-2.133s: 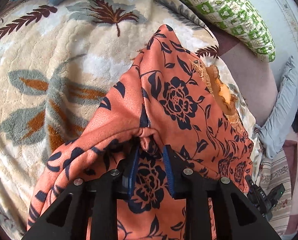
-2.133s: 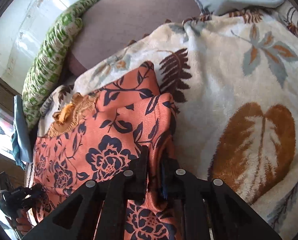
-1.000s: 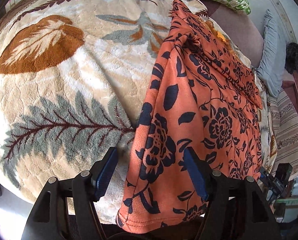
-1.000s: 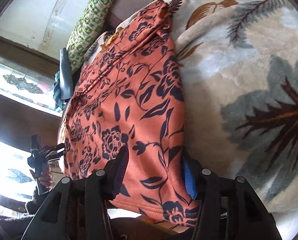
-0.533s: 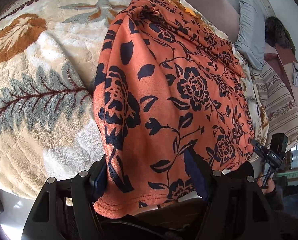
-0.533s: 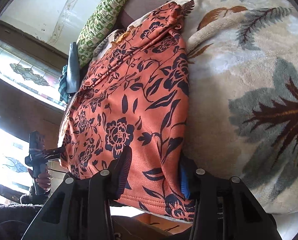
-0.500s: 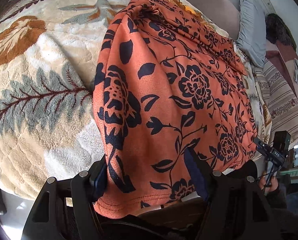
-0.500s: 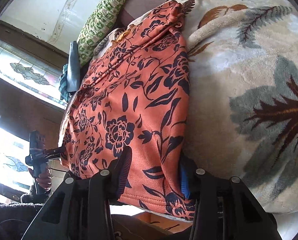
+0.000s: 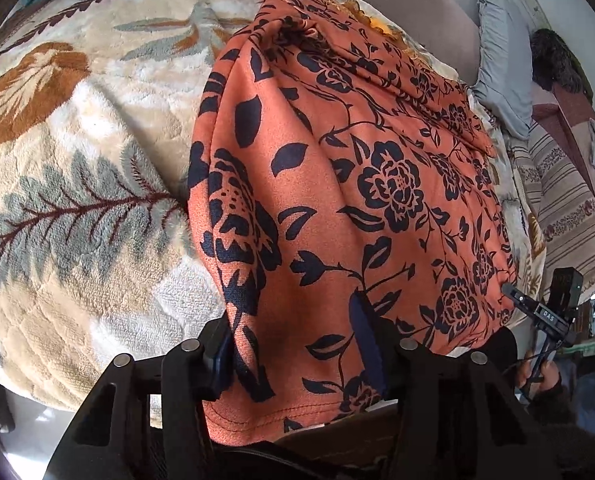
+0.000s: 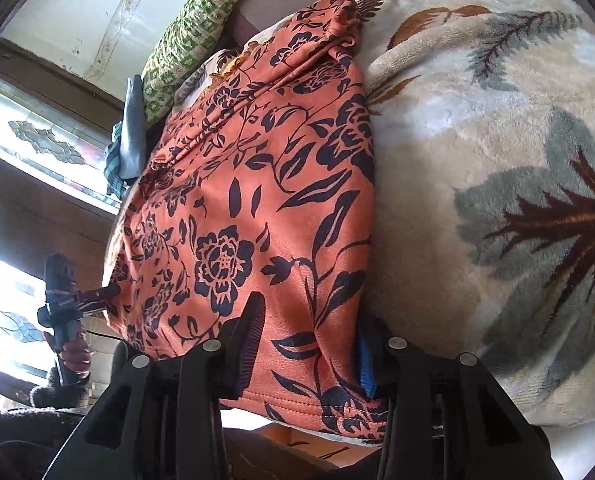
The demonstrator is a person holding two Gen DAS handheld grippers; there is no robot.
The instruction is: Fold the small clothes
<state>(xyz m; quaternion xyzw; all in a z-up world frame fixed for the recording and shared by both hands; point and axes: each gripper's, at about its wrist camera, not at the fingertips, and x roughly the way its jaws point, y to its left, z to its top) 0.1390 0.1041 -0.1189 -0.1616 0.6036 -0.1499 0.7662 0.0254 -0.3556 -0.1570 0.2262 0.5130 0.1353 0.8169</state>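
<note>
An orange garment with dark navy flowers (image 9: 337, 184) lies folded lengthwise on a cream leaf-print blanket (image 9: 77, 152), its hem hanging over the near edge. My left gripper (image 9: 293, 344) is open, its fingers straddling the hem's left corner. In the right wrist view the same garment (image 10: 257, 200) runs away from me, and my right gripper (image 10: 309, 352) is open, its fingers straddling the hem's right corner. The cloth drapes over the inner sides of the fingers. Each gripper also shows small in the other's view, the right one (image 9: 545, 312) and the left one (image 10: 69, 300).
A green patterned pillow (image 10: 193, 28) lies at the far end by the wall. A grey pillow (image 9: 501, 76) and a striped cloth (image 9: 569, 208) lie to the right of the garment. The blanket (image 10: 497, 160) ends just below both grippers.
Two seconds ago both grippers were shut on the garment's far end. They have let go, opened and pulled back to the near hem, and have closed in slightly on it since.
</note>
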